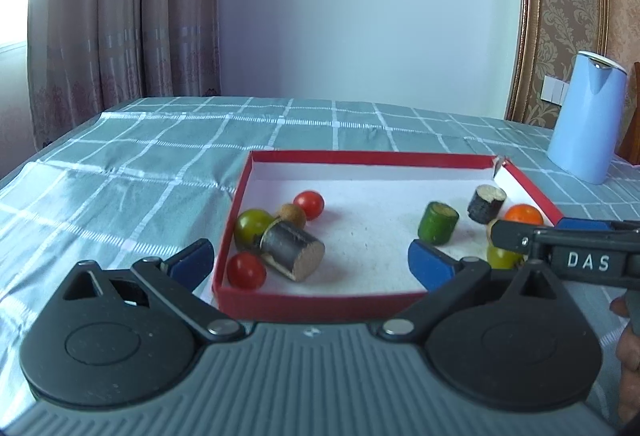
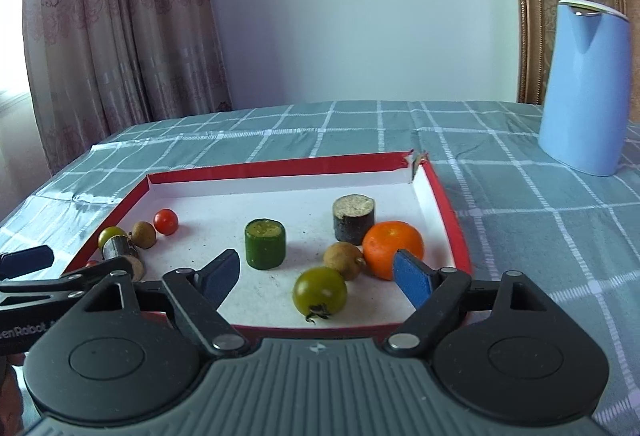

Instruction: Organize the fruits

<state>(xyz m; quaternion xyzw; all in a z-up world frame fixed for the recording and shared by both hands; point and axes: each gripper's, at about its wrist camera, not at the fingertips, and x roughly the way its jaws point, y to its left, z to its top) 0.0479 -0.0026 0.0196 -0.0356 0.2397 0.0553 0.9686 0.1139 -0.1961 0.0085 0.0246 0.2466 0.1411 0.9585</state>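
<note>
Here, both claws, left (image 1: 310,264) and right (image 2: 316,276), are spread and empty at the near edge of the red tray (image 2: 448,203). The fruit lies inside: green tomato (image 2: 320,292) nearest, orange (image 2: 390,244) beyond. A blue jug (image 2: 584,87) stands farther back on the desk (image 2: 540,220).

We see a tray (image 2: 448,203) with red walls and a white floor on a grey-green tablecloth (image 2: 540,236) checked in white lines. Inside lie an orange mandarin (image 2: 390,246), two red tomatoes (image 1: 309,204), olive-green tomatoes (image 2: 320,292), tan-brown longans (image 2: 340,260), a green cylinder (image 2: 265,244) and dark, nearly black cylinders (image 2: 354,218) with beige ends. The jug (image 2: 584,87) is pale blue; the curtain (image 2: 100,35) dusty pink with darker floral scrolls.
</note>
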